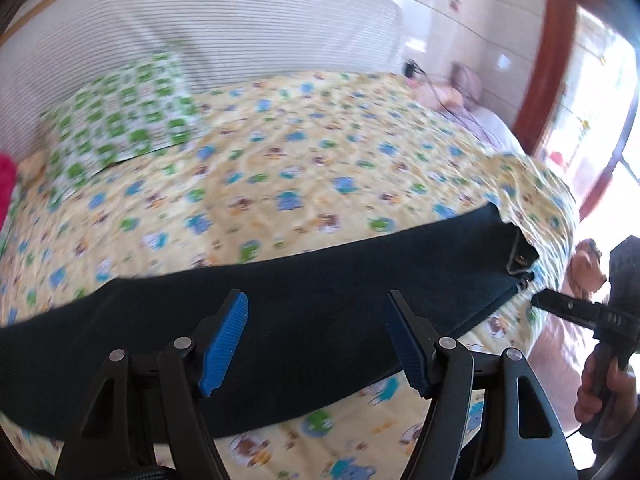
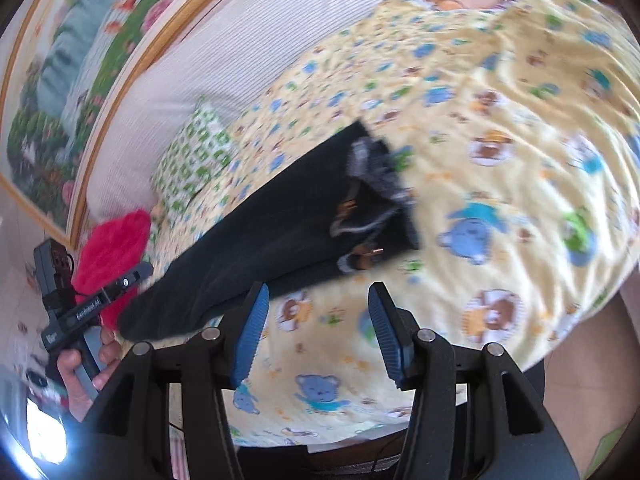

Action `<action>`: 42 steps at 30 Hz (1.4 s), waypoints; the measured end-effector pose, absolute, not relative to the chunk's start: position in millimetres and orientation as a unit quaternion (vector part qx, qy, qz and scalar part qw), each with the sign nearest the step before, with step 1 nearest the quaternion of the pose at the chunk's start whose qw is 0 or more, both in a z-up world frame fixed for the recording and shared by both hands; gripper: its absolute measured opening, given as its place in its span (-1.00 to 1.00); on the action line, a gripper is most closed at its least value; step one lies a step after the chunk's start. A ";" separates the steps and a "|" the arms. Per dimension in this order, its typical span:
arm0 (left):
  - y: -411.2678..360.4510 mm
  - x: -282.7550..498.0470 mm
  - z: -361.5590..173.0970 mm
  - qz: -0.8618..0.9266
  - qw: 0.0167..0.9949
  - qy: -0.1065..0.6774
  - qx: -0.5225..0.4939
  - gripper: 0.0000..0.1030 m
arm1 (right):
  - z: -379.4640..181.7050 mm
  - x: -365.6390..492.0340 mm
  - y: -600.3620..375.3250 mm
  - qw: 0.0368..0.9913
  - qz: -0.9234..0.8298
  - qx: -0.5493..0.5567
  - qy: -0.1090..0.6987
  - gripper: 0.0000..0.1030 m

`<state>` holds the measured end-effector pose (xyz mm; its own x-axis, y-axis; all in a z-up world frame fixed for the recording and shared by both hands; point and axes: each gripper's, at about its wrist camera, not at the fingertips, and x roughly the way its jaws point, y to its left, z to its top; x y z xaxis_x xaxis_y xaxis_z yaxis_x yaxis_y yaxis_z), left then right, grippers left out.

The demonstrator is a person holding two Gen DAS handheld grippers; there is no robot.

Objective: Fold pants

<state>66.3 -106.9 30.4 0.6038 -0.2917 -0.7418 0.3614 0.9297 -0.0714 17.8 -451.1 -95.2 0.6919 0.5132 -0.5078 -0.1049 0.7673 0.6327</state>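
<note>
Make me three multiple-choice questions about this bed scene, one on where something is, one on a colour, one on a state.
1. The pants lie on: A the floor, B the yellow bedspread, C a chair.
2. The claw pads are: A blue, B red, C white.
3. The left claw is: A shut on the pants, B open, C out of view.

B: dark pants lie stretched across the patterned bedspread.
A: both claws' pads show blue.
B: its pads stand apart above the pants, gripping nothing; the right claw is open too.
</note>
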 end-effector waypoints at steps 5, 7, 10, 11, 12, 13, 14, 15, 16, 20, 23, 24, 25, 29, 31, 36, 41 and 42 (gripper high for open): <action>-140.7 80.2 26.2 -0.229 0.876 0.416 0.084 0.38 | -101.1 20.2 -467.3 0.865 0.169 0.323 0.344 0.04; -155.3 83.9 24.6 -0.249 0.868 0.418 0.103 0.38 | -103.3 21.7 -470.1 0.861 0.170 0.333 0.343 0.04; -175.2 91.7 21.7 -0.270 0.855 0.423 0.132 0.38 | -104.6 23.4 -471.3 0.859 0.172 0.342 0.341 0.04; -181.9 95.0 20.4 -0.280 0.849 0.425 0.141 0.38 | -104.6 23.9 -472.0 0.858 0.173 0.344 0.340 0.04; -188.3 98.2 19.1 -0.288 0.844 0.427 0.150 0.38 | -104.3 24.1 -472.1 0.857 0.173 0.346 0.340 0.04; -194.3 100.7 18.3 -0.293 0.840 0.428 0.158 0.38 | -104.1 25.0 -472.4 0.857 0.173 0.347 0.339 0.04; -200.2 103.6 17.4 -0.299 0.836 0.429 0.166 0.38 | -104.2 25.7 -473.2 0.856 0.174 0.349 0.339 0.04; -205.4 106.3 16.5 -0.305 0.832 0.429 0.172 0.38 | -104.4 26.4 -472.6 0.856 0.174 0.351 0.339 0.04; -210.2 108.6 15.9 -0.310 0.829 0.430 0.176 0.38 | -104.6 27.0 -473.2 0.855 0.174 0.353 0.338 0.04; -227.6 118.1 11.9 -0.330 0.814 0.436 0.195 0.38 | -105.9 28.9 -476.2 0.851 0.175 0.363 0.337 0.04; -240.8 125.1 8.0 -0.347 0.801 0.442 0.206 0.38 | -106.7 29.6 -476.6 0.850 0.175 0.366 0.336 0.04; -245.1 127.1 6.6 -0.351 0.797 0.443 0.210 0.38 | -107.0 30.0 -477.0 0.849 0.175 0.368 0.335 0.04; -248.6 129.2 5.2 -0.356 0.794 0.444 0.212 0.38 | -107.3 30.6 -478.0 0.849 0.176 0.371 0.334 0.04; -263.3 141.6 -3.8 -0.392 0.770 0.461 0.206 0.38 | -108.5 33.1 -479.9 0.847 0.173 0.378 0.330 0.04; -271.8 148.2 -11.3 -0.403 0.754 0.475 0.209 0.38 | -108.2 35.1 -479.1 0.849 0.173 0.378 0.327 0.04; -289.0 165.4 -27.3 -0.425 0.721 0.508 0.203 0.34 | -109.0 42.9 -479.8 0.847 0.178 0.384 0.320 0.04; -303.8 172.0 -34.5 -0.453 0.694 0.527 0.189 0.29 | -109.6 51.6 -479.7 0.849 0.181 0.381 0.317 -0.06; -306.7 170.6 -35.0 -0.458 0.691 0.526 0.190 0.14 | -110.2 53.6 -480.1 0.850 0.181 0.379 0.319 -0.24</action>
